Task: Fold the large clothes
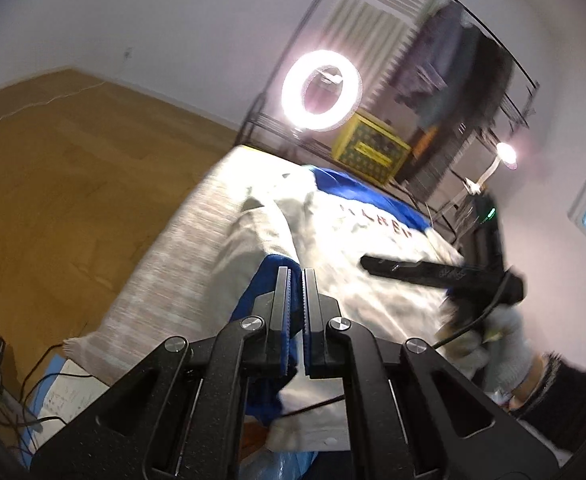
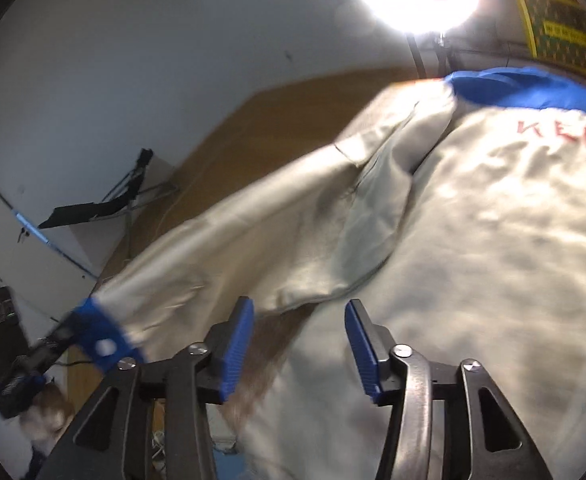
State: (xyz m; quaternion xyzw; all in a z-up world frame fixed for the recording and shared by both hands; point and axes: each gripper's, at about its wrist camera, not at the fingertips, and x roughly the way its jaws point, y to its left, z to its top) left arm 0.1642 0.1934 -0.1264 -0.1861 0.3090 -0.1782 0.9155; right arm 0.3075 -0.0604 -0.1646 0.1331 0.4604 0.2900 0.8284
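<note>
Wood floor (image 1: 73, 184) at left. Table (image 1: 181, 248) under grey cloth carries cream jacket (image 1: 333, 248) spread flat, blue collar (image 1: 357, 196) at far end, red letters (image 1: 377, 222) below it. Sleeve (image 2: 253, 248) lifted off jacket body, stretched toward left gripper (image 1: 296, 276), jaws clamped on blue cuff (image 1: 261, 292). Right gripper (image 2: 299, 320) above jacket, jaws apart, nothing between. Ring light (image 1: 322, 90) lit behind.
</note>
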